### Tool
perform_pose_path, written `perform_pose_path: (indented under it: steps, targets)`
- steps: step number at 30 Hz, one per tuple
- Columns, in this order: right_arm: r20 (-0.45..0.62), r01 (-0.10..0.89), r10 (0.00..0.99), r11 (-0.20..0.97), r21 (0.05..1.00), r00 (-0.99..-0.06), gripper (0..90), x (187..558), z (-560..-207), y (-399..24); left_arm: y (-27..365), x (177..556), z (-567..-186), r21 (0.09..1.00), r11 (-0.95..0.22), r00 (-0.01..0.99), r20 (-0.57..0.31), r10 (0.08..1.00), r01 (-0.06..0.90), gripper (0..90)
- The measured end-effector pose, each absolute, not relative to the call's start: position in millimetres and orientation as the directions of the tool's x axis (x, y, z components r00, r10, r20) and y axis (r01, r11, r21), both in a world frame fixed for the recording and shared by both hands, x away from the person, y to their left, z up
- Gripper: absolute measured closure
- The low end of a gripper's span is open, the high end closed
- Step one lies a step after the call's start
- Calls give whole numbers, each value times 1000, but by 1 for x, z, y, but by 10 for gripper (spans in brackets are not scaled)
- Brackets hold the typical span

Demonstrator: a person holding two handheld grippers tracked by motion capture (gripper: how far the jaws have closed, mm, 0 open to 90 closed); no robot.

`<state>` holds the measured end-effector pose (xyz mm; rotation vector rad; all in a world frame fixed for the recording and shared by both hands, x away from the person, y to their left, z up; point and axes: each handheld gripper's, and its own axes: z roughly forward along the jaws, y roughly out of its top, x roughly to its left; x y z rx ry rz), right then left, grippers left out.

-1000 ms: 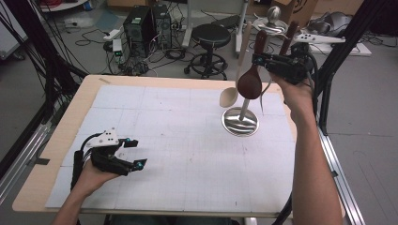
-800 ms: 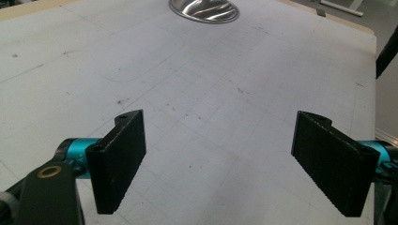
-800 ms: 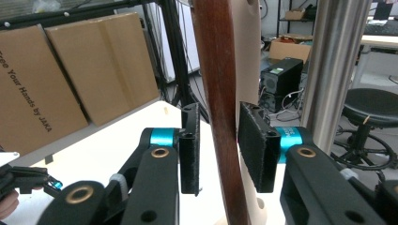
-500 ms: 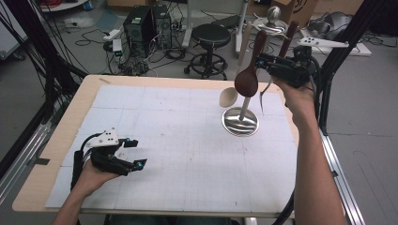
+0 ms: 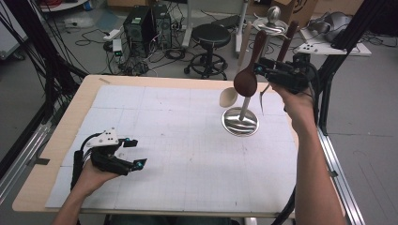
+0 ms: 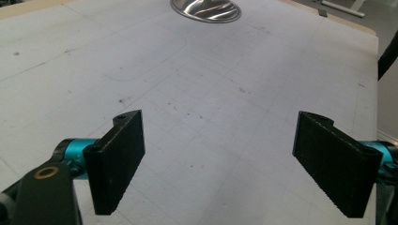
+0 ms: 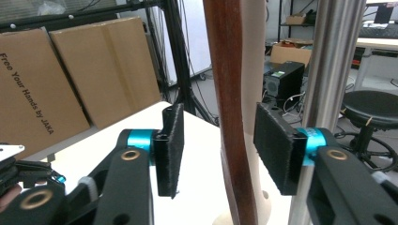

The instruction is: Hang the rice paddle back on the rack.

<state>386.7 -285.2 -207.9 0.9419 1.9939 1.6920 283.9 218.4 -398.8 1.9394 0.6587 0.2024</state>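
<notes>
Apparently nearly done, the dark wooden spoon (image 5: 246, 80) hangs on the metal rack (image 5: 241, 119) at the table's far right, the right gripper (image 5: 263, 70) having just been opening around its handle without pressing, left gripper (image 5: 133, 152) resting apart, empty.

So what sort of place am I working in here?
Probably a lab or workshop rather than a kitchen: computer towers with loose cables on the floor, a black stool, and stacked cardboard boxes behind the gridded table.
</notes>
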Motion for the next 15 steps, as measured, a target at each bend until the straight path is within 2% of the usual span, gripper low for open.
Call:
perform_pose_path:
  steps: [15]
  targets:
    - [138,238,686,53,970,-715,420,378,-216,-283,219,284,-399,881,-310,833,-151,532,358,175]
